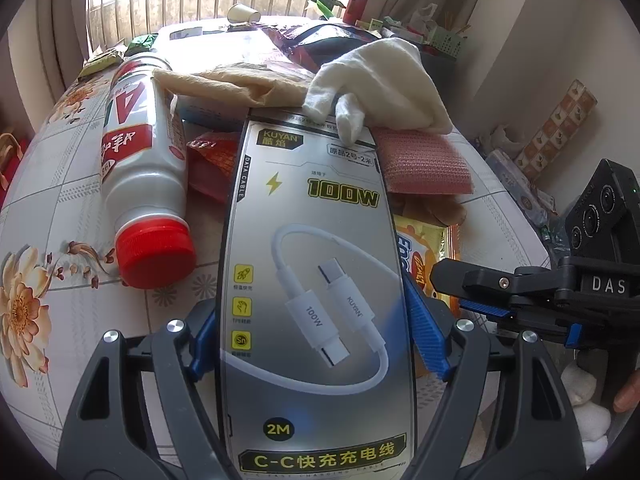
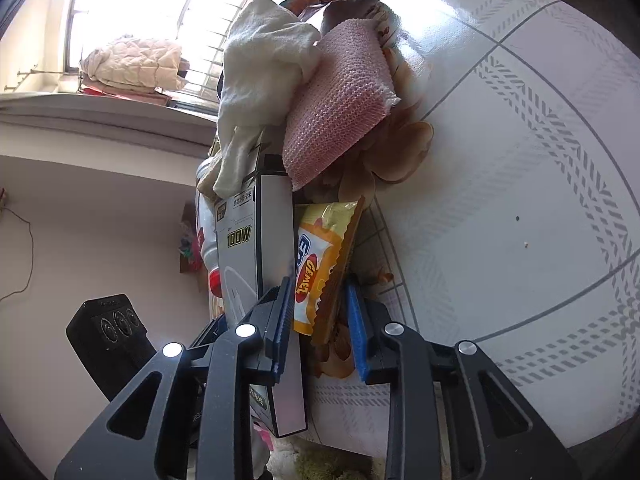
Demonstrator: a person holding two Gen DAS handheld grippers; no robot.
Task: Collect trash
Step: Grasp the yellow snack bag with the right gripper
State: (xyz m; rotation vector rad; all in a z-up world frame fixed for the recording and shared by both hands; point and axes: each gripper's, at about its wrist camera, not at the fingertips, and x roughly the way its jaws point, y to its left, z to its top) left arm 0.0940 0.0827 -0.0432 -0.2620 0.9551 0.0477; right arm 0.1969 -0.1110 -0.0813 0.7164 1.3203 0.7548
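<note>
The left gripper [image 1: 312, 344] has the charging cable box [image 1: 316, 264] squarely between its blue pads, jaws pressed to both long sides — that box is held. Everything else reads off the box. Its far end sits under a crumpled white cloth [image 1: 380, 80], with a pink mesh cloth [image 1: 424, 164] just right of that end. Left of the box a white bottle with a red cap [image 1: 148, 176] lies on its side on the floral tablecloth [image 1: 44, 208], and a red wrapper [image 1: 212, 160] is tucked between bottle and box.

Over on the box's right flank, the right gripper [image 2: 318, 328] straddles a yellow snack packet [image 2: 326, 264]. Its jaws stand apart; the near pad sits close against the box's side wall, the far pad looks just clear of the packet. No grip there yet, by the look of it.

The risks? Lift the box now and the white cloth draped on its far end likely slides off or drags the pink cloth along. The bottle can roll if nudged. And the right gripper, closing here, could pinch the box wall along with the packet, or crumple the packet's thin edge and let it slip free.
</note>
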